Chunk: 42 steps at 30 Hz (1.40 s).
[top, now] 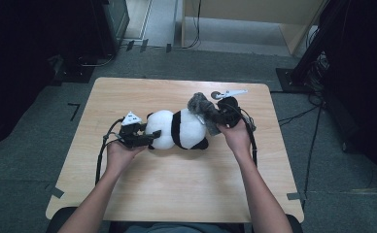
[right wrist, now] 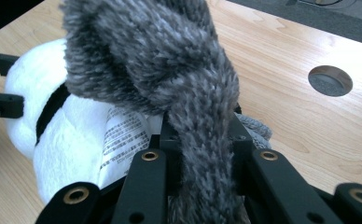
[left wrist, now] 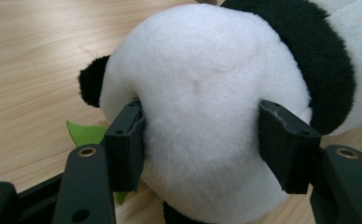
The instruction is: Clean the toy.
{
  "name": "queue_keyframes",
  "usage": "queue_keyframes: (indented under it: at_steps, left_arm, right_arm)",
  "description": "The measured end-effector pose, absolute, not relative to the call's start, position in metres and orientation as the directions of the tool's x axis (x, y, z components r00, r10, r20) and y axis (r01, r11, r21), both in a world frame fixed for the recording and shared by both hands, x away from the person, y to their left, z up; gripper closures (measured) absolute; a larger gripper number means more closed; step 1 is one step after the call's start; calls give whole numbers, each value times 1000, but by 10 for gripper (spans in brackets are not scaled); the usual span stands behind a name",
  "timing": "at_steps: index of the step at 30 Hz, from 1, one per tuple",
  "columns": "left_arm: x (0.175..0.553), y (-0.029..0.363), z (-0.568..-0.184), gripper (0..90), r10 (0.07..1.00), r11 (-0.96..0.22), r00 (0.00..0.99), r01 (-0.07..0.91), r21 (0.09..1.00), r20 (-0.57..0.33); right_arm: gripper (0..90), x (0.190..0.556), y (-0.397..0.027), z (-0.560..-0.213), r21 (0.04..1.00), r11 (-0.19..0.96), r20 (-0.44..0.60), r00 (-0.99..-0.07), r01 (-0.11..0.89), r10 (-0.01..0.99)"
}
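Note:
A black-and-white panda plush (top: 177, 128) lies on its side in the middle of the wooden table (top: 177, 189). My left gripper (top: 150, 138) clamps the panda's white head (left wrist: 207, 84), both pads sunk into the fur. A black ear (left wrist: 91, 84) shows at the head's left. My right gripper (top: 216, 116) is at the panda's other end, raised a little, shut on a grey fuzzy cloth (right wrist: 146, 51) that stands up from its jaws in a thick bunch (top: 199, 104). In the right gripper view a white printed tag (right wrist: 123, 135) hangs from the panda (right wrist: 72, 140) beside the jaws.
A green felt leaf (left wrist: 83, 133) pokes out under the head. A round cable hole (top: 216, 95) lies in the table's far right part. Bare tabletop stretches in front of the panda toward the near edge. Dark equipment and cables surround the table on the floor.

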<state>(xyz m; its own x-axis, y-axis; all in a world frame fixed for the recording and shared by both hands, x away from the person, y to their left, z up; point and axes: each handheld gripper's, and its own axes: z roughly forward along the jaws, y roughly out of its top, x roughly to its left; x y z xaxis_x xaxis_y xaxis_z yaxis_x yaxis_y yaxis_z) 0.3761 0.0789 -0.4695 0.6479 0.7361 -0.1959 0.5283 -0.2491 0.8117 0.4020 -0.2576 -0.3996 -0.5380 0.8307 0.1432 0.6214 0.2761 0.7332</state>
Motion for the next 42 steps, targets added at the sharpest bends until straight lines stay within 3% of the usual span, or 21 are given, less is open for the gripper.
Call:
queue_keyframes:
  at_steps: [8,21,42]
  left_arm:
    - [377,79,-471,368,734,-244,648,533,810,-205]
    - [377,79,-471,368,731,-244,650,531,812,-205]
    - [378,80,-471,366,732,-241,649,533,811,-209]
  right_arm:
    - [764,397,-258,-410,744,278,137,-546,608,826]
    - [763,393,-270,-428,739,189,249,-523,647,815]
    - [756,399,-264,-474,601,243,275,-482,762,832]
